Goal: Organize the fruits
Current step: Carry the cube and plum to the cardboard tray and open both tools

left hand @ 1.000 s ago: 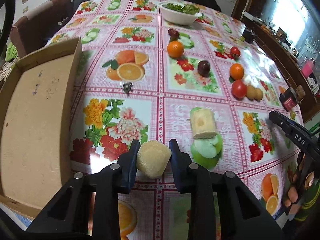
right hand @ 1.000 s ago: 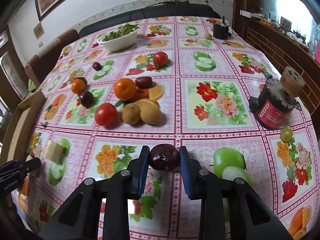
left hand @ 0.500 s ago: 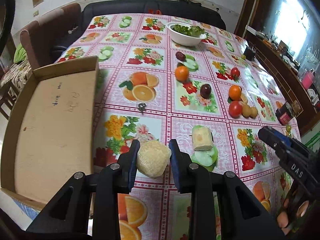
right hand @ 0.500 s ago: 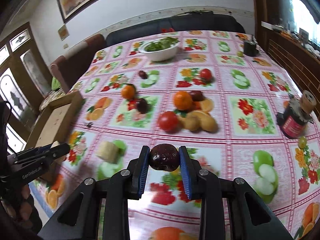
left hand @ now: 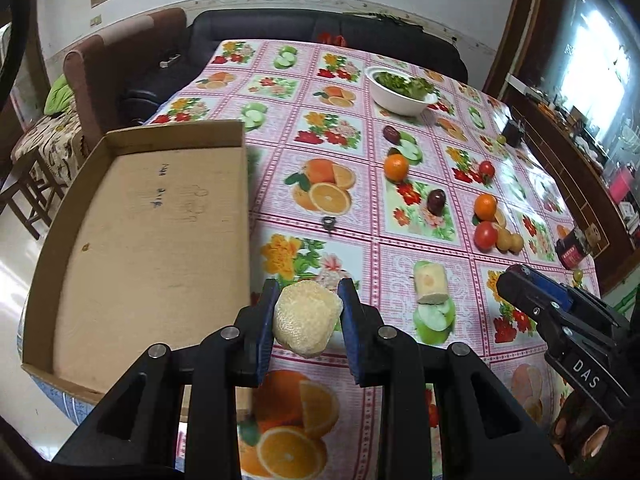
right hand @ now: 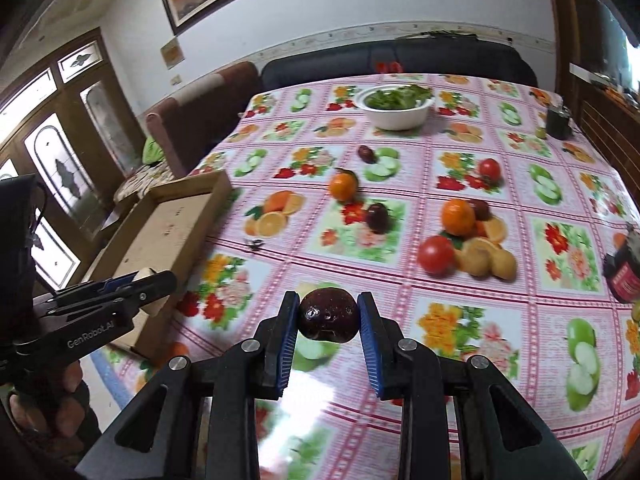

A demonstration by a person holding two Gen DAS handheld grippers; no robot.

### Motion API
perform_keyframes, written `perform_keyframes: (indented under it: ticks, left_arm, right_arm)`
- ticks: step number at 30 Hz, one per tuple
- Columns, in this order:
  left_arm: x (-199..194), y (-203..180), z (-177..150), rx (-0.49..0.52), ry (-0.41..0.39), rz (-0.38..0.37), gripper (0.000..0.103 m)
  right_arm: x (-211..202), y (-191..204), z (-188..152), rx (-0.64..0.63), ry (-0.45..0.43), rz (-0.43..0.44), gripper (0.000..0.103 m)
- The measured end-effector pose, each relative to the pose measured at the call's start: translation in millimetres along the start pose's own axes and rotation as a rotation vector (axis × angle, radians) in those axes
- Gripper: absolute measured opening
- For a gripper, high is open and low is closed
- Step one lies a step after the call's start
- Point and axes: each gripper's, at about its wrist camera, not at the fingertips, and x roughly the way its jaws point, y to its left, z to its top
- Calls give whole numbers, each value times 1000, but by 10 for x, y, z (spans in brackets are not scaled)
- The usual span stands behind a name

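Observation:
My left gripper [left hand: 307,312] is shut on a pale yellow fruit chunk [left hand: 306,318], held above the table just right of the cardboard box [left hand: 140,216]. My right gripper [right hand: 329,316] is shut on a dark purple plum [right hand: 329,314], held above the table's near part. In the right wrist view the left gripper [right hand: 132,284] hangs by the box [right hand: 168,224]. On the tablecloth lie oranges [left hand: 396,167] [left hand: 485,205], a tomato [left hand: 485,235], a dark plum [left hand: 436,201], small yellow-brown fruits [left hand: 509,241] and another pale chunk [left hand: 430,283].
A white bowl of greens [left hand: 401,90] stands at the far end. A dark jar [right hand: 624,276] stands at the right edge. A small metal object [left hand: 329,223] lies mid-table. An armchair [left hand: 120,76] and a sofa stand behind the table.
Both grippers have risen and pulled back with their fruit. The right gripper has swung left, towards the box. The box now fills more of the left wrist view.

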Motion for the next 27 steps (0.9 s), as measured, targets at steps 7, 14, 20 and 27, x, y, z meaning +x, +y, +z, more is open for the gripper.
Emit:
perform_keyframes:
  ticks: [7, 14, 20, 27]
  left_arm:
    - [-60, 253, -25, -47, -9, 20, 27]
    - [-130, 504, -20, -90, -25, 45, 27]
    - [-142, 806, -41, -154, -24, 70, 27]
    - [-165, 1169, -50, -224, -31, 115, 27]
  right_arm:
    - [48, 292, 66, -44, -2, 59, 30]
    - [107, 605, 117, -90, -2, 123, 30]
    - [177, 838, 158, -107, 0, 196, 30]
    - [336, 1210, 197, -153, 32, 292, 30]
